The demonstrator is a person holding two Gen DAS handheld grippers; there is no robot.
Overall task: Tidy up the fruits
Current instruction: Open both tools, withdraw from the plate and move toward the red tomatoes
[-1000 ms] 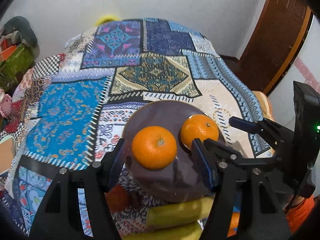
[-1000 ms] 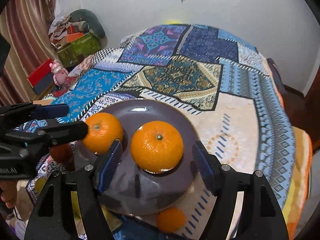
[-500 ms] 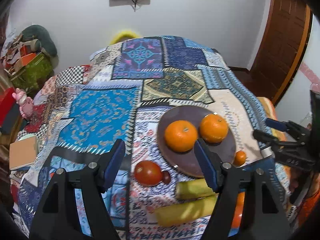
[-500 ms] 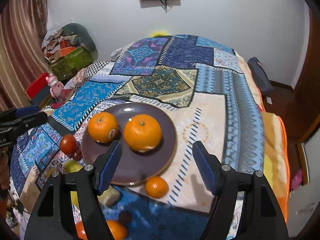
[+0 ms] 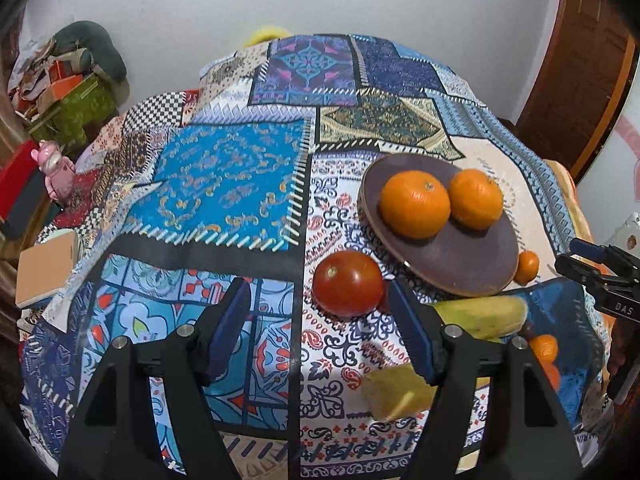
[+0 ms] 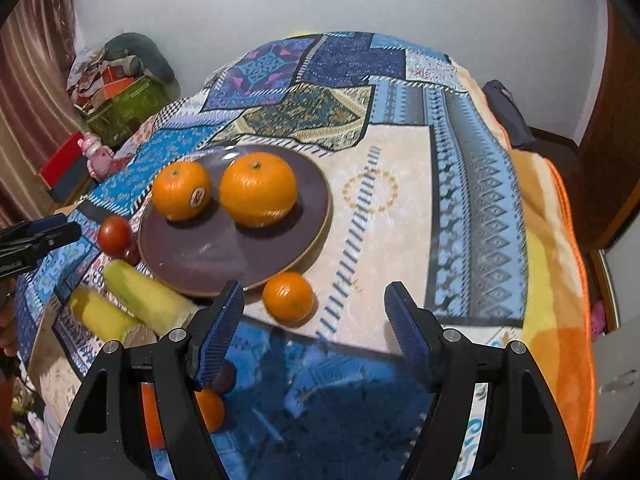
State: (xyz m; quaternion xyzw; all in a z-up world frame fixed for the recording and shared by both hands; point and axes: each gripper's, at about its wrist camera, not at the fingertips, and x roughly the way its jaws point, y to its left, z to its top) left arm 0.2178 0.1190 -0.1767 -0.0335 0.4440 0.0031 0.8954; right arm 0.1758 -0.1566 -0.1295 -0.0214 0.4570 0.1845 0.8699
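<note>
- While both tools stand open and empty, the left tool (image 5: 318, 326) is seen before the tomato (image 5: 347, 282); its jaws have just been opening.
- Right tool (image 6: 314, 326): the small orange (image 6: 288, 295) is best straddled squarely before closing.
- Two oranges (image 6: 258, 188) are held on the plate (image 6: 224, 256), on the bed.
- A sticker is shown only by the right view.

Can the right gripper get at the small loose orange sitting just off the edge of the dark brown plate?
Probably yes. The right gripper is open and empty, and the small loose orange lies on the cloth just ahead of its fingertips, beside the dark brown plate, with nothing between them.
</note>
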